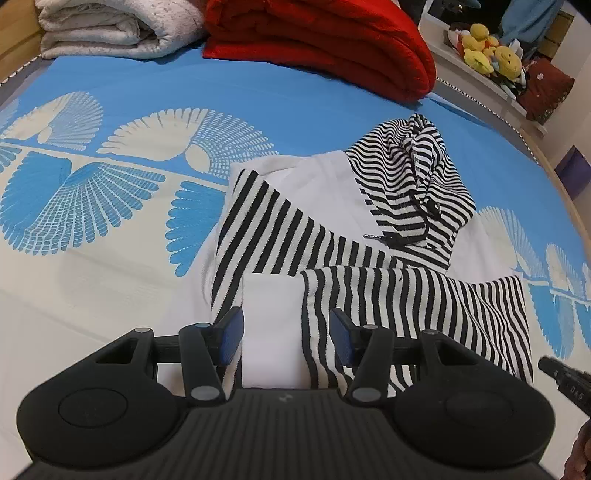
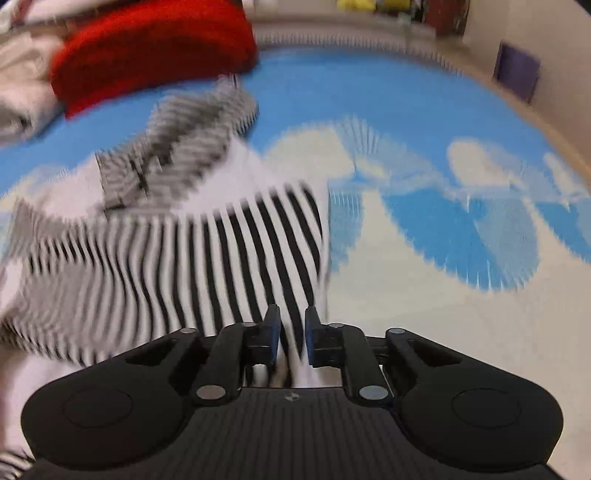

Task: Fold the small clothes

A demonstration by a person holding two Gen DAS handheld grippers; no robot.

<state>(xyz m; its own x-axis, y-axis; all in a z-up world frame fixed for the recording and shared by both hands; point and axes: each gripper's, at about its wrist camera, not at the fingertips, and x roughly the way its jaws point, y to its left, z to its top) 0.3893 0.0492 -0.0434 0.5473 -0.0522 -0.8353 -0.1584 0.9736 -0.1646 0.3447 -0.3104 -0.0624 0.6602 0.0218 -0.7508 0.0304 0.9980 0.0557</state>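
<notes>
Your left gripper [image 1: 286, 334] hangs over the near hem of the striped hoodie [image 1: 332, 236], fingers spread wide with nothing between them. Your right gripper [image 2: 291, 338] has its fingers drawn narrow around a striped edge of the same garment; that view is blurred, so they look not quite pinched down, but you cannot be sure of it.

The hoodie lies on the blue and cream bedsheet [image 1: 110, 221], sleeves crossed over the white body, the hood [image 1: 410, 173] bunched at about one o'clock from your left gripper with its drawstring [image 1: 391, 236] trailing loose.

To do this fold well, take a firm pinch on both layers of the hem before lifting, keep both grippers level, and tuck that drawstring in so it does not drag.

Room is best at nine o'clock, where bare sheet runs wide. At twelve o'clock, well beyond the hood, sit a red blanket [image 1: 332, 44] and a grey quilt [image 1: 118, 29]; fold short of them.
</notes>
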